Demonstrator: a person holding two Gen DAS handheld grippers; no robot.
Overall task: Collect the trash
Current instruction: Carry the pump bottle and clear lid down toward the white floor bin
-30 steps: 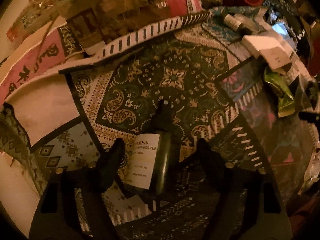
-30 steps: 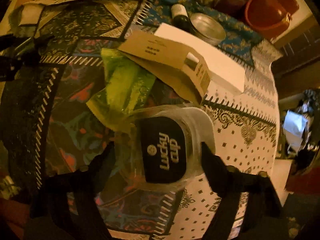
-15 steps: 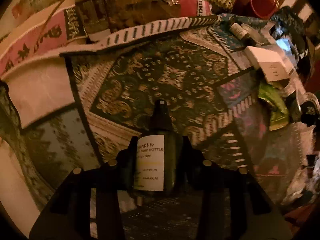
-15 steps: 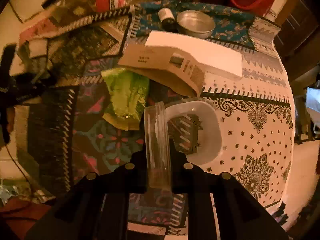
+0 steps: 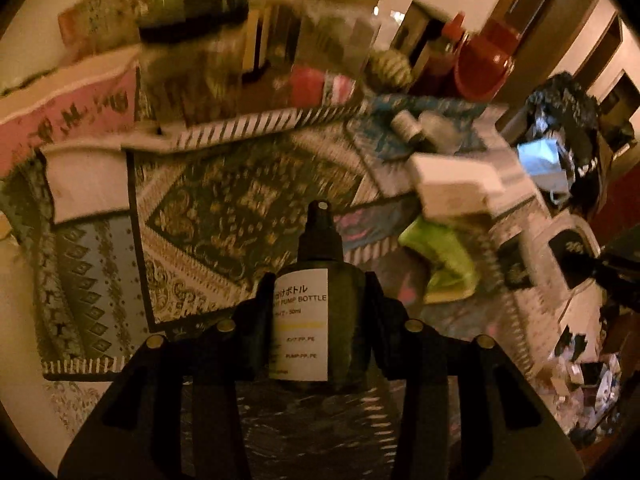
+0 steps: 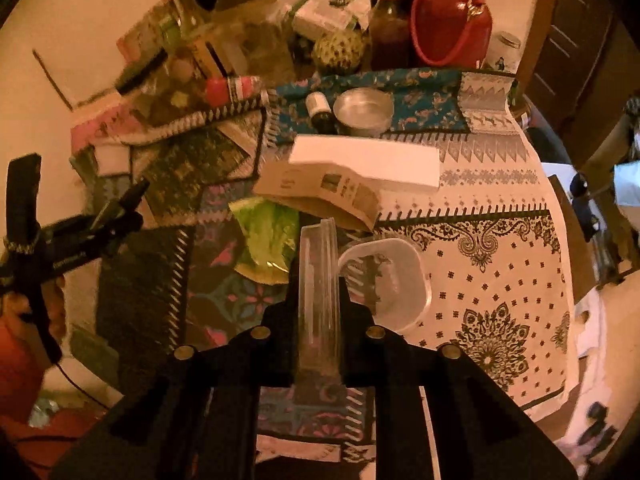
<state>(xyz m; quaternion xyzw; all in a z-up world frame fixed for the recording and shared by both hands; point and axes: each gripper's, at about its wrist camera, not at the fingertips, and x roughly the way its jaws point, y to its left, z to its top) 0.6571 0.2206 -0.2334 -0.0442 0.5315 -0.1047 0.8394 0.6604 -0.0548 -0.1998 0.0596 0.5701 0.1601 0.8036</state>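
The left hand-held gripper was pinching a dark pump bottle by its body, one finger pressed to each side. The bottle stood upright between the fingers, white label facing the camera and black nozzle uppermost, clear of the patterned cloth covering the counter.

The right hand-held gripper was pinching a clear plastic cup by its rim. The rim ran edge-on between the nearly closed fingers, and the cup body hung to the right of them, above the cloth.

On the counter beyond the cup lay a green wrapper, partly under a tan cardboard box, with a white box just behind that. A small dark bottle lay beside a round metal tin farther back. A red jug stood at the far edge among blurred clutter.

In the right wrist view, the left hand-held gripper was at the far left, well apart from the cup.
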